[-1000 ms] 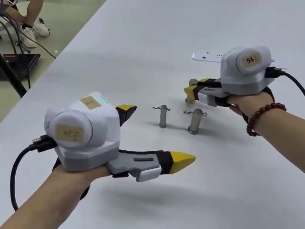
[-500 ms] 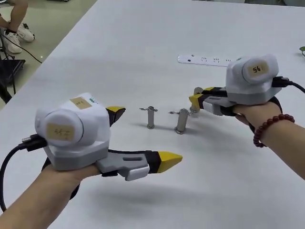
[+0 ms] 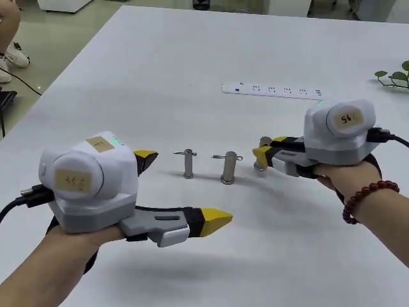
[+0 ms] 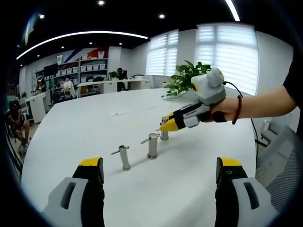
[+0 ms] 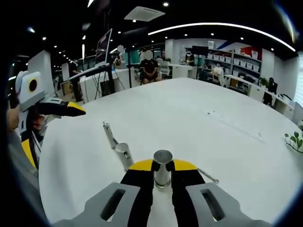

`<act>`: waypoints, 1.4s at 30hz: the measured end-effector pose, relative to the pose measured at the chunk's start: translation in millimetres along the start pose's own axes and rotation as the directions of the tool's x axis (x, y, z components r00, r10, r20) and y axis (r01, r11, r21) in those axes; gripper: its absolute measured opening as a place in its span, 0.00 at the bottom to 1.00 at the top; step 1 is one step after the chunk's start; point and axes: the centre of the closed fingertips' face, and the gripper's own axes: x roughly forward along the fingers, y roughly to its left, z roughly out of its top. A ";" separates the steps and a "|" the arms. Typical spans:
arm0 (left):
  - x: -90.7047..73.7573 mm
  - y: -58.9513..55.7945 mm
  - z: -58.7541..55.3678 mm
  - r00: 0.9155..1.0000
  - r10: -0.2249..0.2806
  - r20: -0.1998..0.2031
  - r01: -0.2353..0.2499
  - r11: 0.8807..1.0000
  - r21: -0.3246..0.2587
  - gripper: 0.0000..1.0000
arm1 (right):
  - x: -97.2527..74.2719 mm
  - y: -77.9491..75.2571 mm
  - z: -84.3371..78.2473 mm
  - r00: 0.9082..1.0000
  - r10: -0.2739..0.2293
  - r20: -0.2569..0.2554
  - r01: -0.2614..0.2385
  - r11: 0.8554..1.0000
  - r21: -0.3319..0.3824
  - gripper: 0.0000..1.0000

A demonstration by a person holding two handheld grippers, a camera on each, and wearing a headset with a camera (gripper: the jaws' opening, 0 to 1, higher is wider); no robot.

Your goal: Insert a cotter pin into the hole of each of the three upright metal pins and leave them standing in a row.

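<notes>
Head view: above worktop (image 3: 160, 77) near edge, downward. Left gripper view: low, side-on to shared pin row (image 4: 152, 145). Right gripper view: tight on end pin (image 5: 162, 168), seemingly along row.

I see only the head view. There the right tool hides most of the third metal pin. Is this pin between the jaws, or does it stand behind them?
Observer: Between them. In the right gripper view the third metal pin stands upright between the jaws of the right tool, which press on its two sides.
Operator: Thank you. Does it have its cotter pin?
Observer: Probably. In the same view a thin wire sticks out beside one jaw, close to the pin, but I cannot see the hole itself.
</notes>
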 end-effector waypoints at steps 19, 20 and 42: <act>-1.8 -10.2 5.1 1.000 -0.007 -0.001 0.007 1.000 0.018 0.97 | -17.7 30.5 -16.1 1.000 0.005 0.008 -0.005 1.000 0.008 0.08; -1.9 -10.5 5.6 1.000 -0.008 0.001 0.008 1.000 0.018 0.97 | -18.4 32.2 -16.7 1.000 0.005 0.007 -0.005 1.000 0.007 0.08; -3.2 -10.5 4.1 1.000 -0.012 -0.006 0.012 1.000 0.016 0.96 | -20.9 52.6 -33.0 1.000 0.001 -0.003 -0.001 0.999 0.032 0.08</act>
